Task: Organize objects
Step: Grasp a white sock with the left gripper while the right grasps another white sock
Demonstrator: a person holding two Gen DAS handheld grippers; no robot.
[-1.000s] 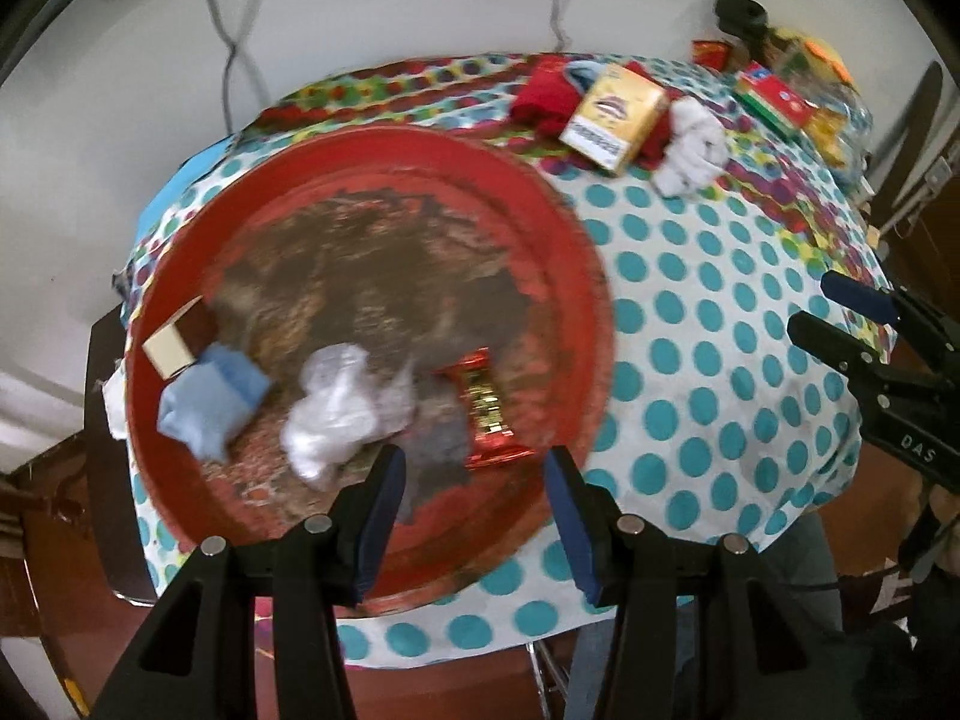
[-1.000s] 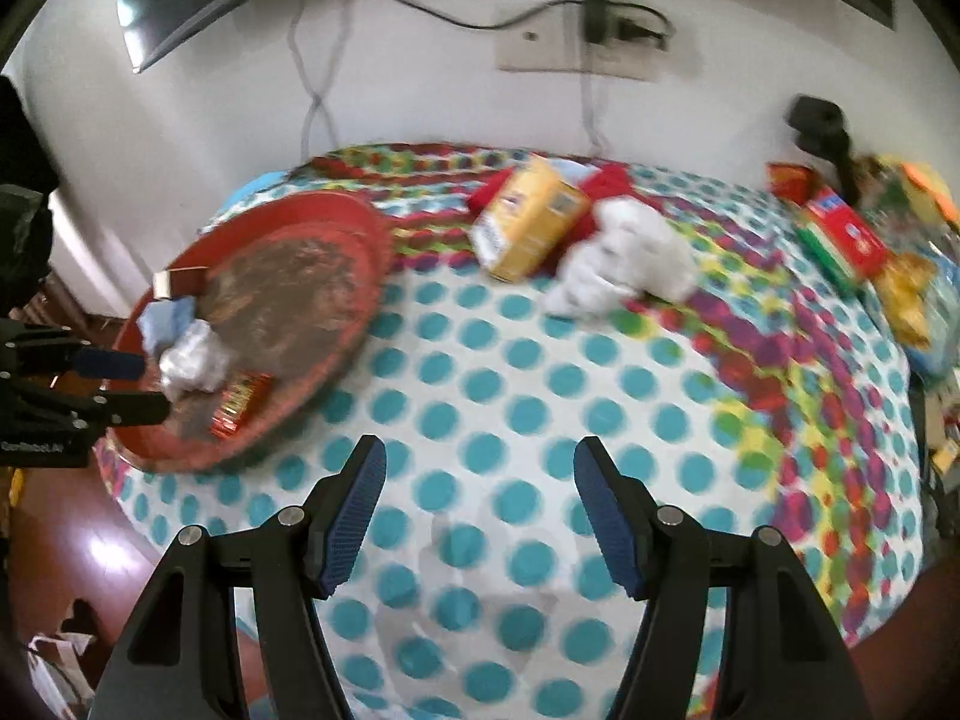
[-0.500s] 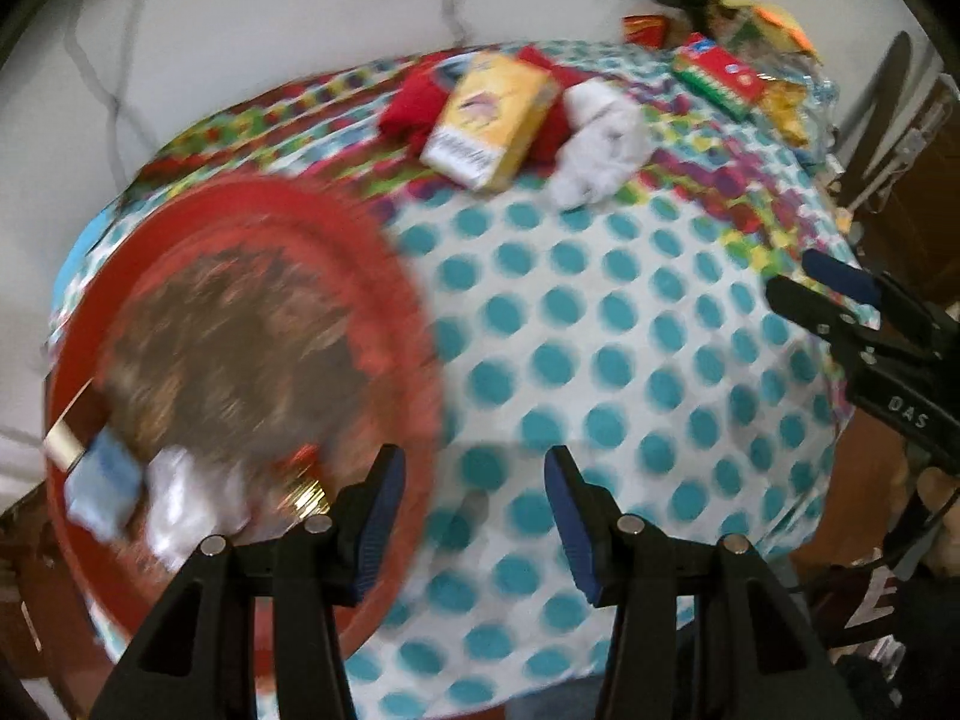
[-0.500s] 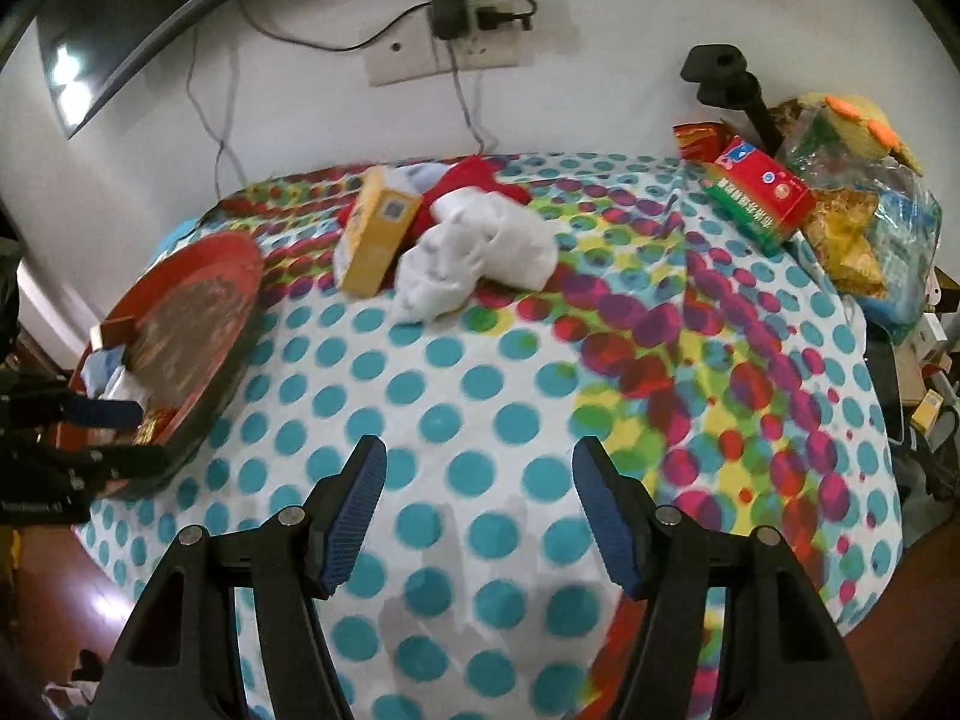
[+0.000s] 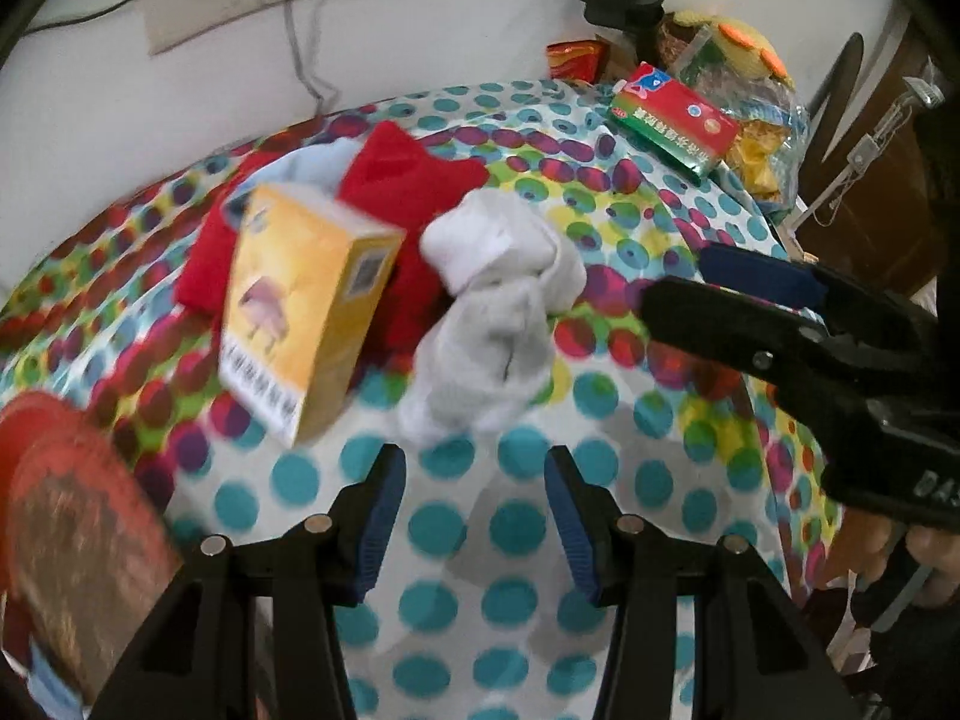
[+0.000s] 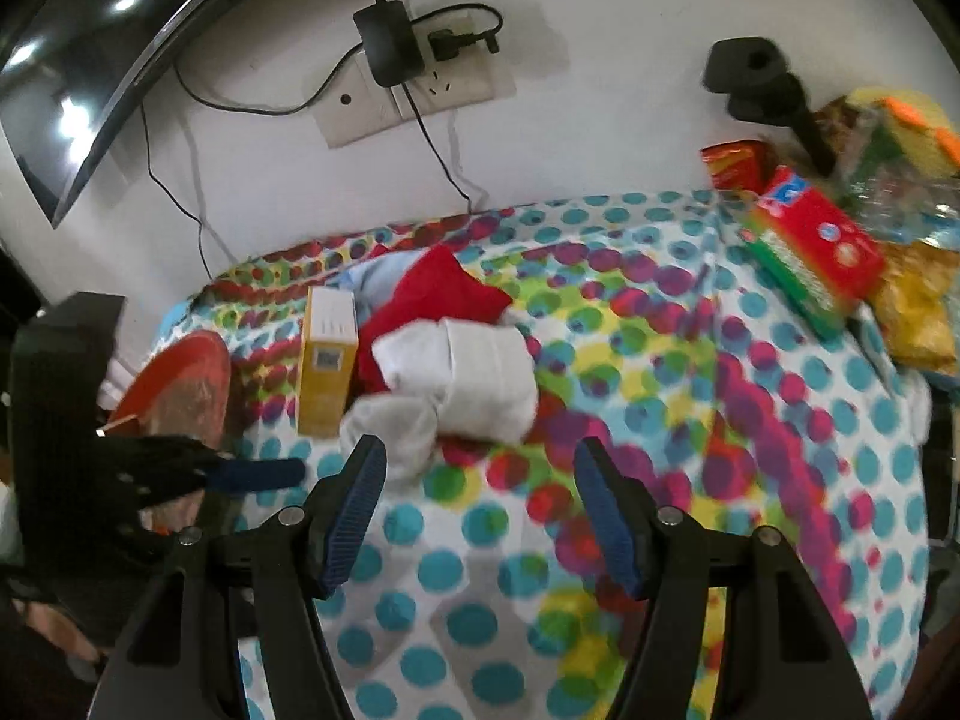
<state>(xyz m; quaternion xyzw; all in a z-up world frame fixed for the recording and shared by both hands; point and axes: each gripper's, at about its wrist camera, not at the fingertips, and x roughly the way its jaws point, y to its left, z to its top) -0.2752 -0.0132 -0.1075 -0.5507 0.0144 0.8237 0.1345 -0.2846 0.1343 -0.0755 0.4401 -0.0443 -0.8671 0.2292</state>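
A white wall with a socket plate (image 6: pixel 414 99) and trailing cables backs a tabletop (image 5: pixel 606 468) draped in a cloth of coloured dots. The left tongs (image 5: pixel 474 519) stand apart with nothing between the blue pads, over bare dotted cloth. Just ahead of them lies a bundle of white socks (image 5: pixel 498 312), its near end close to the tips. Ahead and to their left a yellow box (image 5: pixel 300 306) leans on a red cloth (image 5: pixel 396 180), touching the socks. At the far left, a red tray (image 5: pixel 72 516) runs out of view at the tabletop's edge. The right tongs (image 6: pixel 474 516) are also parted and empty; the socks (image 6: pixel 462 378) sit just ahead of their left pad, with open cloth ahead and to the right. Far to the right, a red and green carton (image 6: pixel 810 252) and snack bags (image 6: pixel 918 306) crowd the far corner of the tabletop. In the left view, the right tongs (image 5: pixel 678 282) enter from the right, hovering beside the socks
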